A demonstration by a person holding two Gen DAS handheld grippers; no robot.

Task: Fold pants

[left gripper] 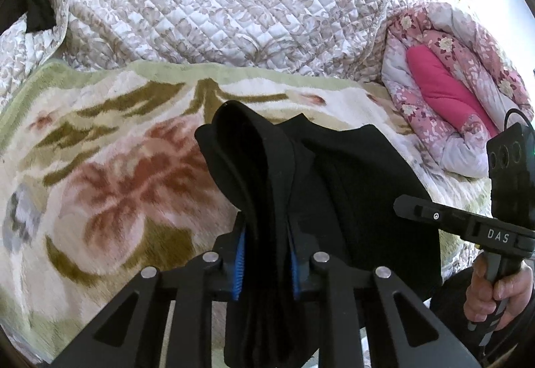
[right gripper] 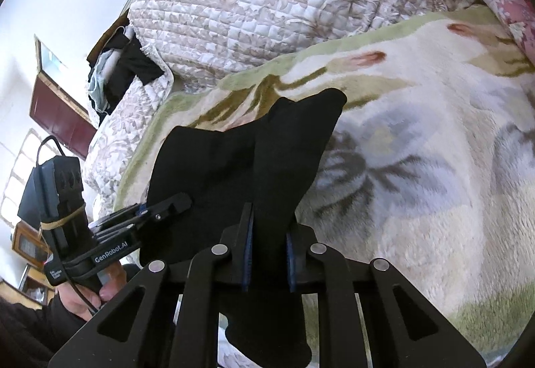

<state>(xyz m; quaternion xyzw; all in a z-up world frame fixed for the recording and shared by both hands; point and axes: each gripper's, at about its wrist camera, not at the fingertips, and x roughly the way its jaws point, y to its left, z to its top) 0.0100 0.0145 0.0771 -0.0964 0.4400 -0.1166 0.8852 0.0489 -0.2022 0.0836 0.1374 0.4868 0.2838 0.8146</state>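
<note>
Both grippers clamp the black pants and hold them above the floral blanket. The left gripper pinches bunched cloth between its blue pads; the right gripper pinches another fold, the fabric spanning between them.

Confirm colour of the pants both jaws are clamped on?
Plain black fabric pants, no visible pattern; clearest in the right wrist view.
</note>
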